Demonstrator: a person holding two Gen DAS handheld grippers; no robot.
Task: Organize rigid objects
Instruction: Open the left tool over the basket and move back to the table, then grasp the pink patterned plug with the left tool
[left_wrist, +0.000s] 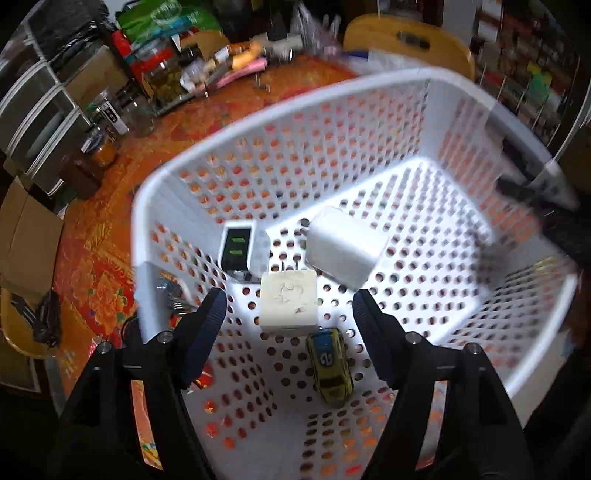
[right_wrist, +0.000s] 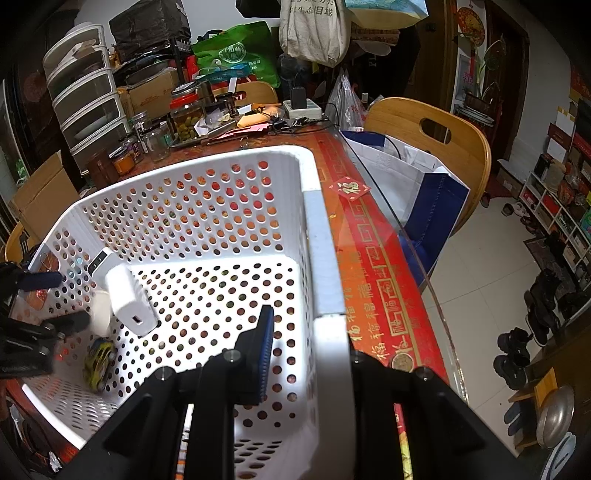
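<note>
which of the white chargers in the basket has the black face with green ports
The charger by the basket's far-left wall: its end face is black with two green ports. The scribbled-on square charger and the larger charger are all white.

White hole-dotted basket (left_wrist: 369, 122) — white chargers (left_wrist: 345, 249), yellow-and-blue toy car (left_wrist: 330, 365) — on red-orange floral tablecloth (left_wrist: 99, 266)

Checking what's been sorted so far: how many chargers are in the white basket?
3: a black-faced charger near the far-left wall, a scribbled white charger mid-floor, and a large white charger beside it. None seems hidden.
</note>
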